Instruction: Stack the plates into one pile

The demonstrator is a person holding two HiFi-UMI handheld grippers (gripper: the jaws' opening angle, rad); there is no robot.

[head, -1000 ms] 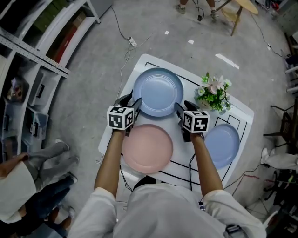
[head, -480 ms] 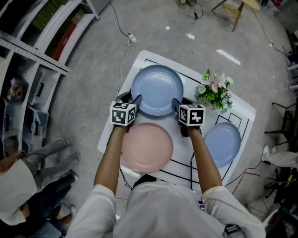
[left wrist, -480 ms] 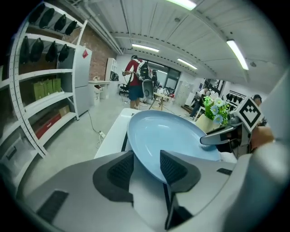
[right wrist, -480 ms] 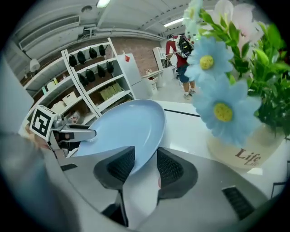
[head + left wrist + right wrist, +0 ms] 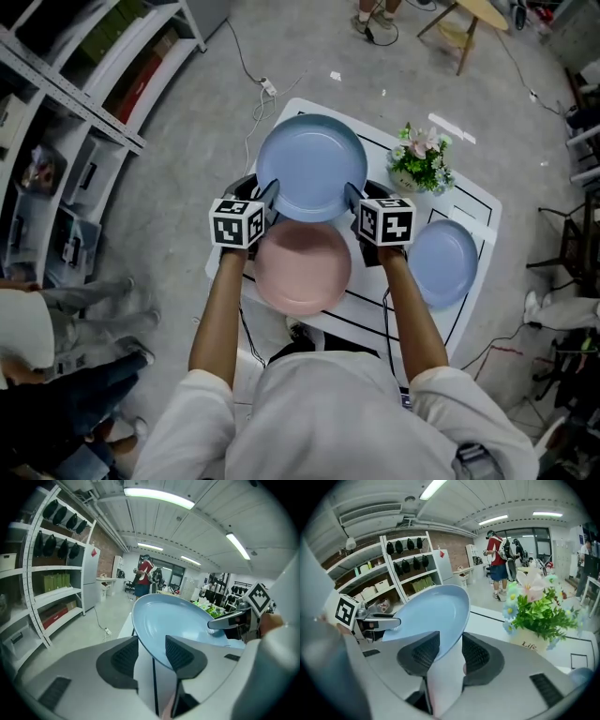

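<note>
A large blue plate (image 5: 311, 167) hangs in the air above the white table (image 5: 370, 302), held by its rim on both sides. My left gripper (image 5: 268, 195) is shut on its left edge, my right gripper (image 5: 352, 195) on its right edge; both sets of jaws have just closed onto the rim. In the left gripper view the plate (image 5: 173, 620) runs between the left gripper's (image 5: 152, 656) pads. The right gripper view shows the plate (image 5: 433, 613) clamped in the right gripper (image 5: 450, 653). A pink plate (image 5: 302, 267) lies just below and nearer me. A smaller blue plate (image 5: 442, 263) lies at the right.
A pot of flowers (image 5: 420, 159) stands on the table just right of the lifted plate. Metal shelving (image 5: 66, 103) lines the left side. Cables (image 5: 258, 80) trail on the floor beyond the table. A person's legs (image 5: 66, 314) are at the left.
Both grippers moved in from beside the large blue plate, closed on its rim and raised it off the table. The pink and small blue plates stayed put.
</note>
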